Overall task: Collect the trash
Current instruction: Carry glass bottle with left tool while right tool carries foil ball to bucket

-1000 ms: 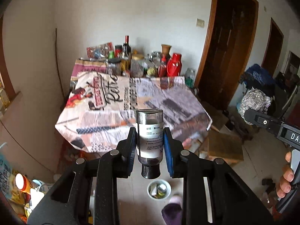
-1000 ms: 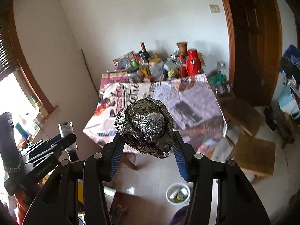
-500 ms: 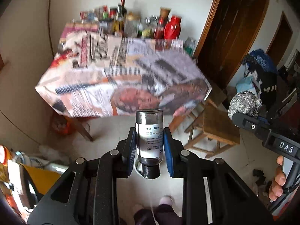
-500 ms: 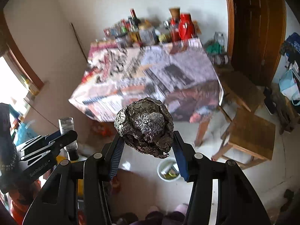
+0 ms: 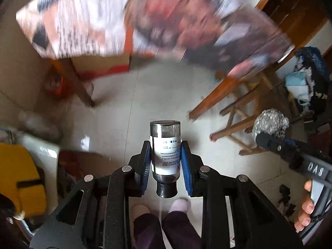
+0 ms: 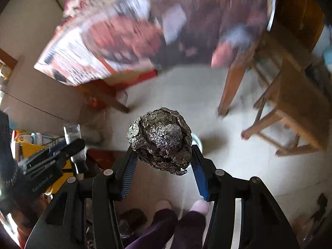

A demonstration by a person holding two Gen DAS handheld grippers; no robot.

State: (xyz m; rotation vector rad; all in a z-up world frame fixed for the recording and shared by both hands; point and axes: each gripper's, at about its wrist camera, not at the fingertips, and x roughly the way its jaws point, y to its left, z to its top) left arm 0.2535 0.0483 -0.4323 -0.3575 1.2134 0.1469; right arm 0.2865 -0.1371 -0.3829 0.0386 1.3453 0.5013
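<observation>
1. two pieces of trash ride in two sets of tongs above a pale tiled floor [image 5: 166, 95], both cameras tipped steeply downward.
2. left tongs [image 5: 166, 161] are clamped on a small glass bottle [image 5: 165, 147], its dark cap pointing back toward the handle and its printed label facing up, the blue pads pressing its sides so it cannot roll.
3. right tongs [image 6: 164, 164] are clamped on a crumpled foil ball [image 6: 160, 140], squeezed across its widest part, likely to keep the loose wad from slipping.
4. a white rim [image 6: 197, 141], apparently a bin, peeks out just behind the foil; the drop looks near for that load.
5. the blurred, newspaper-covered worktop [image 5: 132, 18] sits beyond, with a wooden stool [image 6: 290, 112] beside it.
6. the carrier's slippered feet [image 5: 159, 207] show at the bottom edge.
</observation>
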